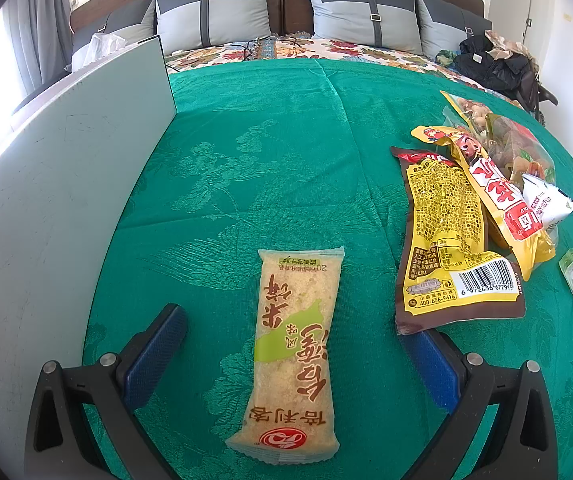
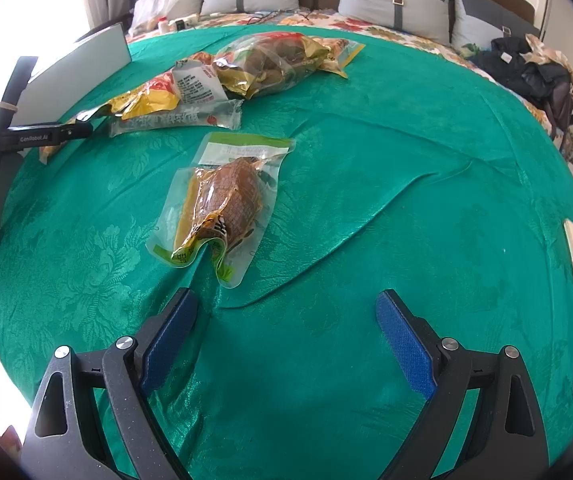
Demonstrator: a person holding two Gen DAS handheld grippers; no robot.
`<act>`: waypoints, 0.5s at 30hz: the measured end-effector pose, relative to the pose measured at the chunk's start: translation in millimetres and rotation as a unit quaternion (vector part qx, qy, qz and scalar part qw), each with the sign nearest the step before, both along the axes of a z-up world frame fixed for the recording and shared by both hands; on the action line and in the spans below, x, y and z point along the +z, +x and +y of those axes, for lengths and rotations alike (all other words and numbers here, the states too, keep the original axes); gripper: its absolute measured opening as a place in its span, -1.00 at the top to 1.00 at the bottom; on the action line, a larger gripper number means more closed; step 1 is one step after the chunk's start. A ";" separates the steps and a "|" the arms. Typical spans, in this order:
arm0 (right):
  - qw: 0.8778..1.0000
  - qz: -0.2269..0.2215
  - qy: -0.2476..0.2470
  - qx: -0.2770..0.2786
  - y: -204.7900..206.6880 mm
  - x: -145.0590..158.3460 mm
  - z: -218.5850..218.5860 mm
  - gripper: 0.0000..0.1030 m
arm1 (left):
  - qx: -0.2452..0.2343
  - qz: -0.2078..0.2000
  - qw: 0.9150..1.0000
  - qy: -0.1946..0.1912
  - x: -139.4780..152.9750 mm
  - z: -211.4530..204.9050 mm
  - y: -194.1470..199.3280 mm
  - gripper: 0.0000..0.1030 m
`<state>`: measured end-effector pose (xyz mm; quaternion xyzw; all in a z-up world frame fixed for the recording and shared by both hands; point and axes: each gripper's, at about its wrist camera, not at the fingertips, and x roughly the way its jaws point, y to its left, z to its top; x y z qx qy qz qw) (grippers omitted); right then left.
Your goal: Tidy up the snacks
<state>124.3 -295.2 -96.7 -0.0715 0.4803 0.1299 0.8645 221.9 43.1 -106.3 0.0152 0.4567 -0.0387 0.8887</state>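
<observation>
Left wrist view: we hold our left tongs [image 1: 292, 354] low over the bed's green cover [image 1: 270, 152], spread wide, a rice cracker bar [image 1: 292, 356] lying untouched between the pads. Beyond, toward the right edge, sits a snack pile [image 1: 474, 208]. Our right tongs [image 2: 288, 340] hover spread and empty; just ahead lies a clear vacuum pouch [image 2: 226, 200], farther off more packets [image 2: 246, 72].

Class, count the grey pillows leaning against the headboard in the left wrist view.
4: far-left pillow partly hidden by the white board, left-centre pillow, right-centre pillow, far-right pillow.
</observation>
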 end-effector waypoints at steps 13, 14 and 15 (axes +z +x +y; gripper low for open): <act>0.992 0.045 0.112 -0.036 -5.3 18.7 -32.7 -0.79 | -0.033 0.130 0.991 0.012 5.6 -1.9 14.4 -0.99; 0.989 0.046 0.130 -0.053 -3.3 21.7 -39.5 -0.79 | -0.040 0.139 0.989 0.009 6.4 -1.4 14.5 -0.99; 0.987 0.052 0.133 -0.073 1.0 23.5 -43.8 -0.79 | -0.052 0.141 0.989 0.006 7.0 -2.1 14.7 -0.99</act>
